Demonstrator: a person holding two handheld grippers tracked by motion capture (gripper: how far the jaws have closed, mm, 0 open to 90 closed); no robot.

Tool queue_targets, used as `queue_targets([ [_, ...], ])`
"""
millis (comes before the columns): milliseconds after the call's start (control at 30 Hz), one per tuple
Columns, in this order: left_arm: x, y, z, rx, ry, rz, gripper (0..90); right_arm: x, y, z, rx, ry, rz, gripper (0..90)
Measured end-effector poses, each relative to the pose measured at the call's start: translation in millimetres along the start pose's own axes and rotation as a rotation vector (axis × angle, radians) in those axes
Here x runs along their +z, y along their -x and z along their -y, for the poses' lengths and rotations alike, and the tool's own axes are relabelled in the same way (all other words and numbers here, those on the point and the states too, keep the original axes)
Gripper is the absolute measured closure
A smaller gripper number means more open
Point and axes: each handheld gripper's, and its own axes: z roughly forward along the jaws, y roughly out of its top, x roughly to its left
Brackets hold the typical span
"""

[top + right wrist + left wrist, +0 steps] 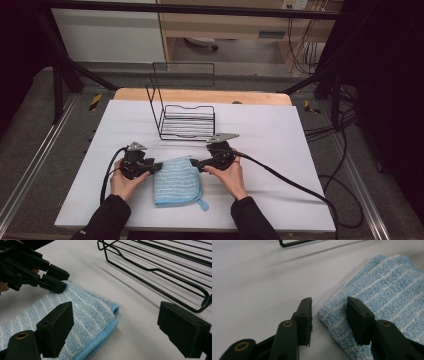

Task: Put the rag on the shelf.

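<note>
A folded light-blue striped towel point(177, 182) point(387, 290) point(82, 315) lies flat on the white table cover point(280, 150), between the person's two hands. My left gripper point(157, 167) point(329, 302) sits at the towel's left edge. Its jaws stand apart with the towel's corner between them, and a gap shows beside the left jaw. In the right gripper view the left gripper point(58, 280) hovers at the towel's far edge. My right gripper point(195, 164) point(116, 307) is wide open over the towel's upper right corner, with nothing gripped.
A black wire rack point(187, 122) point(162, 265) point(292, 242) with a tall back frame stands on the cover just beyond the grippers. Cables trail from both grippers, the right one across the cover to the floor. Bare white cover lies to the left and right.
</note>
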Motion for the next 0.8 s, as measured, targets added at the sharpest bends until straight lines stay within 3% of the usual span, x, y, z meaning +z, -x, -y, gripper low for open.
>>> queue_targets([
  [300, 1.9, 0.9, 2.0, -0.032, -0.011, 0.035, 70.0, 10.2, 3.5, 2.4, 0.056, 0.019, -0.010, 16.7],
  [467, 2.4, 0.9, 1.9, -0.034, -0.023, 0.053, 76.5, 20.8, 8.8, 6.6, 0.091, -0.009, 0.010, 22.7],
  [800, 2.9, 0.4, 1.3, -0.033, -0.025, 0.061, 81.2, 41.9, 7.5, 14.2, 0.090, -0.060, -0.032, 45.4],
])
